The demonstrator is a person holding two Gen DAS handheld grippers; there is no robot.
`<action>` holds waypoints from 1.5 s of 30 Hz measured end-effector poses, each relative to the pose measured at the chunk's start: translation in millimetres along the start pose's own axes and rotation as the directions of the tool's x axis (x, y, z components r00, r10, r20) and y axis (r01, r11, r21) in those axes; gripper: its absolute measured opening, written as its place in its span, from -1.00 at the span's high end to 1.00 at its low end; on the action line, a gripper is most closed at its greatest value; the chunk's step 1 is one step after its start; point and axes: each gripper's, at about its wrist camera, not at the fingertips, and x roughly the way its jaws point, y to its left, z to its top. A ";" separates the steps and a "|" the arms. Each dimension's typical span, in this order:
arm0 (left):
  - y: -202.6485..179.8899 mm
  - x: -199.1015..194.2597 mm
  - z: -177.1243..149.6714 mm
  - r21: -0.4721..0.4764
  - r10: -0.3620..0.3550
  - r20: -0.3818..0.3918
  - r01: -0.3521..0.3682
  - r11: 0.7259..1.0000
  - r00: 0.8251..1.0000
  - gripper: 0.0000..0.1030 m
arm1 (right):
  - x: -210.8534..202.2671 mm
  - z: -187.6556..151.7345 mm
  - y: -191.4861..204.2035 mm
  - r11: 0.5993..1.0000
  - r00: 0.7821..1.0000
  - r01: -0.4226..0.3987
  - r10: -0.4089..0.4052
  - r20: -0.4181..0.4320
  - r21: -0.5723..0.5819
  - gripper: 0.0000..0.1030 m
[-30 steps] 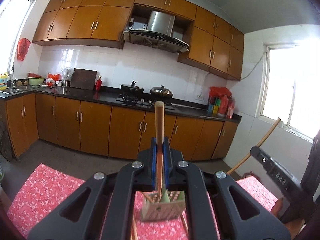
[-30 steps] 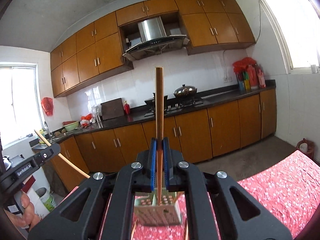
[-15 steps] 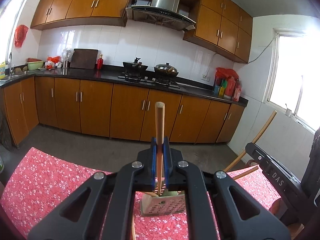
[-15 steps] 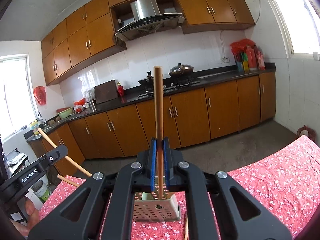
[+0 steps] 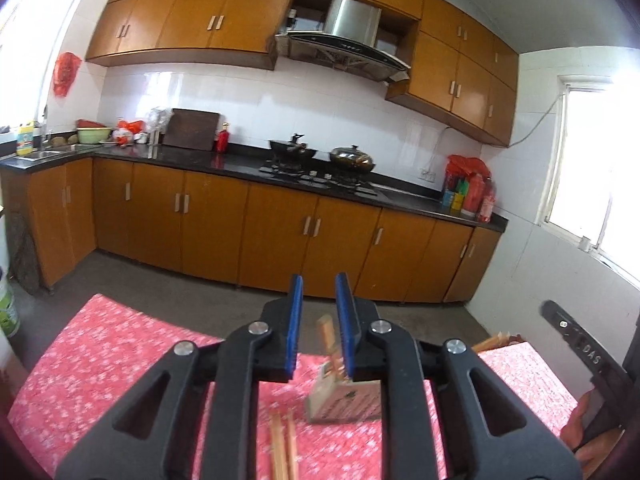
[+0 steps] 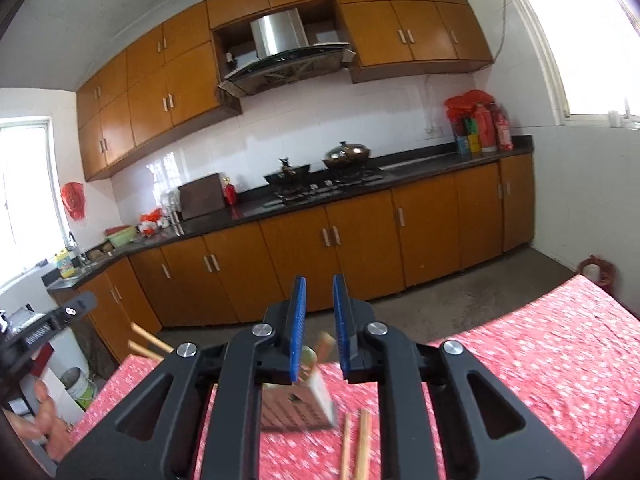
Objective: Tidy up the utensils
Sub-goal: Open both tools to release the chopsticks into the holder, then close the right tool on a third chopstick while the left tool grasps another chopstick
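Both claws, left gripper (image 5: 319,322) and right gripper (image 6: 319,322), are held parted and empty. A perforated utensil holder (image 5: 346,400) with wooden chopsticks (image 5: 332,344) is seen just below them, and two loose chopsticks (image 6: 356,440) are laid beside it on the red tablecloth (image 6: 540,360).

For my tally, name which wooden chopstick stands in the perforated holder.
The tilted wooden chopstick rising from the beige perforated holder; the pair beside it lies flat on the red floral tablecloth.

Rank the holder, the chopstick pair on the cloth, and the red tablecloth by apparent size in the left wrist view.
1. red tablecloth
2. holder
3. chopstick pair
The holder and chopsticks are blurred and partly hidden by the left tool, so their order is unsure.
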 end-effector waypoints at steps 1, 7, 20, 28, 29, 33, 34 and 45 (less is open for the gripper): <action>5.1 -5.4 -4.2 0.001 0.009 -0.006 -0.009 1.000 1.000 0.63 | -2.5 -4.6 -3.9 1.000 1.000 0.012 -0.012 -0.014 -0.001 0.71; 41.7 -14.2 -64.2 0.058 0.112 -0.131 -0.106 0.993 0.985 0.59 | 12.9 -76.2 -42.5 0.997 0.956 0.071 -0.065 -0.285 0.009 0.71; 71.6 14.6 -182.2 0.059 0.147 -0.428 -0.134 0.989 0.892 0.59 | 53.6 -201.1 -32.3 0.999 0.804 0.033 -0.015 -0.594 0.019 0.71; 63.5 20.6 -192.8 0.063 0.118 -0.467 -0.101 0.993 0.876 0.59 | 66.1 -211.2 -29.3 0.994 0.790 0.077 -0.110 -0.603 -0.080 0.80; 62.3 21.1 -195.1 0.059 0.108 -0.474 -0.091 0.994 0.874 0.59 | 62.4 -210.3 -35.1 0.993 0.791 0.085 -0.119 -0.600 -0.085 0.80; 57.9 24.2 -202.7 0.045 0.072 -0.499 -0.057 0.997 0.863 0.59 | 64.1 -207.8 -40.6 0.993 0.790 0.095 -0.121 -0.602 -0.074 0.80; 55.8 25.3 -205.7 0.042 0.059 -0.509 -0.044 0.998 0.859 0.60 | 64.2 -208.2 -40.5 0.990 0.792 0.104 -0.137 -0.595 -0.090 0.83; 33.1 31.4 -227.0 0.081 0.022 -0.556 0.028 0.996 0.831 0.73 | 53.6 -203.5 -50.5 0.990 0.796 0.121 -0.138 -0.589 -0.069 0.84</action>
